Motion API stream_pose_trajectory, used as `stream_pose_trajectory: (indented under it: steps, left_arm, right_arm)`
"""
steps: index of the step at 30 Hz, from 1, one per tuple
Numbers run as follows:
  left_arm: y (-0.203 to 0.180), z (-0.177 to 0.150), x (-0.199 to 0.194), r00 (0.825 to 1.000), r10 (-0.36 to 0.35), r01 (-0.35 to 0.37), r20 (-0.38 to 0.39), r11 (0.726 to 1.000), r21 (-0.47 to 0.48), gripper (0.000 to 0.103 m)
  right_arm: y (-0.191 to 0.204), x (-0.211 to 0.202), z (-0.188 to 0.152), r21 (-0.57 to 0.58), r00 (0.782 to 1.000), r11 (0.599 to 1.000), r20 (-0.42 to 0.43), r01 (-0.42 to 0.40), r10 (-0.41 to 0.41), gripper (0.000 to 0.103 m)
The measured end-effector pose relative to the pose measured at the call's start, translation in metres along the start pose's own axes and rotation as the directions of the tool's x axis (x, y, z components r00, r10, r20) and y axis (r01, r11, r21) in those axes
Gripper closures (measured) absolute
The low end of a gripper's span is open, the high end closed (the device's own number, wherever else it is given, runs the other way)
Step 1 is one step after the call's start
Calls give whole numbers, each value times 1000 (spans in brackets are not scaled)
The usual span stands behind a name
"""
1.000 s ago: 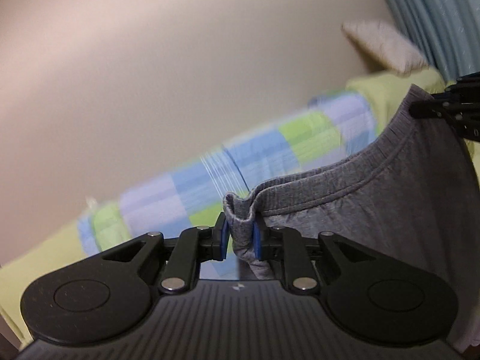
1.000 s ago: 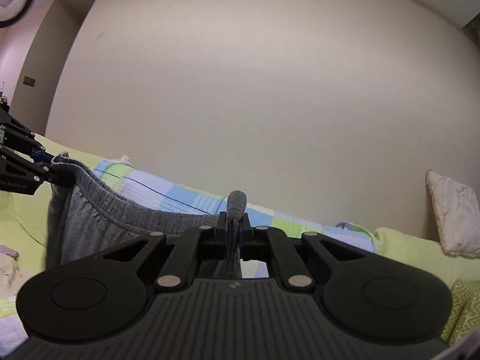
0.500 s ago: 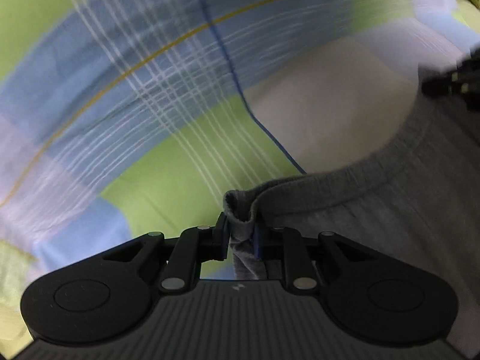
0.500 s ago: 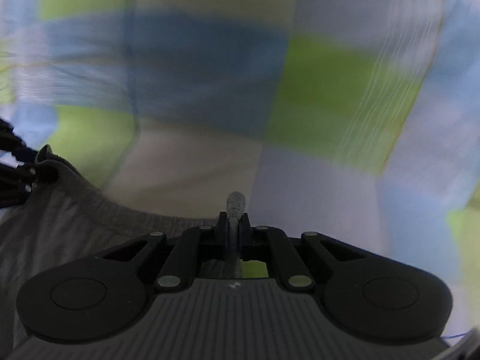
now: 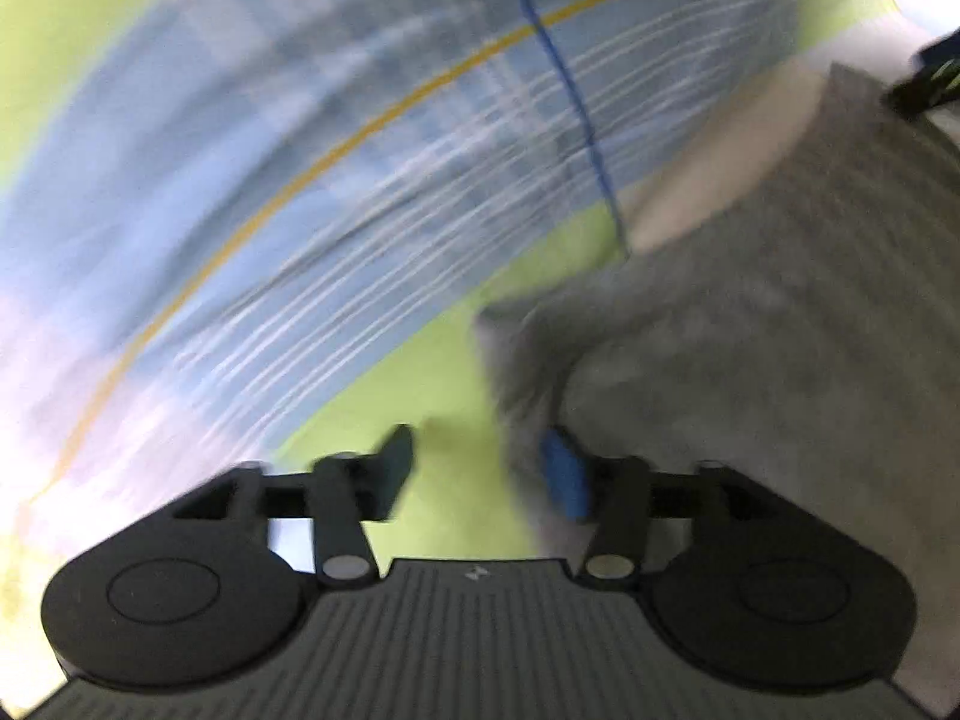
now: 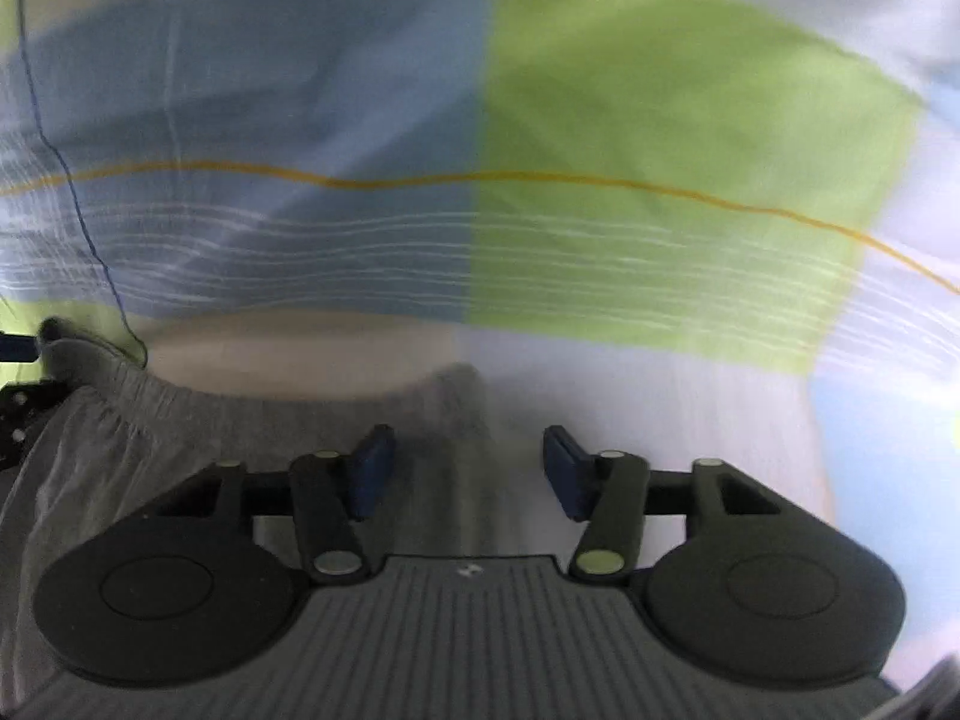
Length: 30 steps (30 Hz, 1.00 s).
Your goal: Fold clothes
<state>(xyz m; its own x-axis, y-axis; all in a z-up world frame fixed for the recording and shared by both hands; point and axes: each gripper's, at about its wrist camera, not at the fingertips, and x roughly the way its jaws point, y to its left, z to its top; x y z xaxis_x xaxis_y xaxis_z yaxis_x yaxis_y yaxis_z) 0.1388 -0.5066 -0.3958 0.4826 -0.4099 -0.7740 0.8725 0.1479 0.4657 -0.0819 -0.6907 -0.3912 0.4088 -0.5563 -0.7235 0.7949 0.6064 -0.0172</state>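
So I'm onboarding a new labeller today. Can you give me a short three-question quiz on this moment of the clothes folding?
1. True or false: the left claw is shut on the grey garment.
2. The right claw is: A open, B shut.
3. Fill in: the garment lies on a checked ___ of blue and green.

Key: 1 false, its jaws are apart; 2 A; 3 bedsheet.
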Motion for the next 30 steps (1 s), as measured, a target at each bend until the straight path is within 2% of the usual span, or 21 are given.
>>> stream_pose_trajectory:
  steps: [1,3,6,7,8,10,11,13,15,17,19,22,25,26,28,29,30]
  left_arm:
    - [4,-12,-21,1000,19,-19,-4,1000,-1,43]
    - [0,-35,-67,1000,-4,4,1,1000,-18,46]
    - [-32,-66,-133,991,-131,131,7,991,-41,49]
    - [-52,-79,-161,980,-200,200,3,978,-64,51]
    - [-79,-96,-195,956,-294,293,-2,951,-102,51]
    - [-120,-121,-237,920,-393,387,3,904,-181,50]
    - [-140,-134,-256,902,-431,422,7,879,-220,49]
    - [-176,-157,-276,885,-465,437,-21,846,-307,50]
    - [-191,-171,-282,878,-476,432,-40,827,-359,50]
    - [-205,-181,-287,880,-474,412,-37,798,-440,51]
    - [-209,-178,-275,879,-476,400,-30,769,-499,53]
    - [-206,-168,-247,887,-461,366,-28,739,-566,57]
    - [-206,-160,-232,875,-483,364,-23,689,-626,59]
    - [-206,-161,-230,871,-491,367,-20,677,-638,63]
    - [-208,-163,-225,866,-499,361,-37,673,-645,91]
    - [-209,-164,-224,867,-496,356,-42,677,-644,93]
    - [-209,-164,-224,864,-501,362,-37,672,-647,100]
  right_arm:
    - [-9,-17,-7,12,1000,1000,10,-1,1,46]
    - [-32,-59,-29,46,1000,999,16,-27,26,46]
    - [-66,-124,-79,125,990,983,-28,-136,140,48]
    - [-72,-137,-90,145,984,976,-43,-164,171,54]
    - [-76,-155,-111,175,974,965,-79,-198,214,57]
    - [-82,-185,-155,235,943,937,-150,-259,298,66]
    - [-83,-199,-178,254,925,924,-179,-286,335,66]
    - [-81,-215,-212,270,901,912,-225,-308,371,66]
    - [-79,-233,-247,279,873,899,-264,-337,409,66]
    - [-75,-241,-262,268,858,891,-273,-366,435,66]
    - [-75,-246,-269,272,857,883,-253,-382,449,66]
    - [-79,-250,-272,322,860,862,-204,-393,468,67]
    - [-87,-241,-269,407,858,829,-177,-383,483,70]
    - [-87,-235,-268,442,853,813,-173,-380,493,71]
    - [-89,-227,-271,503,846,782,-168,-369,507,75]
    - [-87,-218,-272,532,838,764,-171,-364,518,76]
    - [-85,-211,-276,560,832,746,-169,-359,528,80]
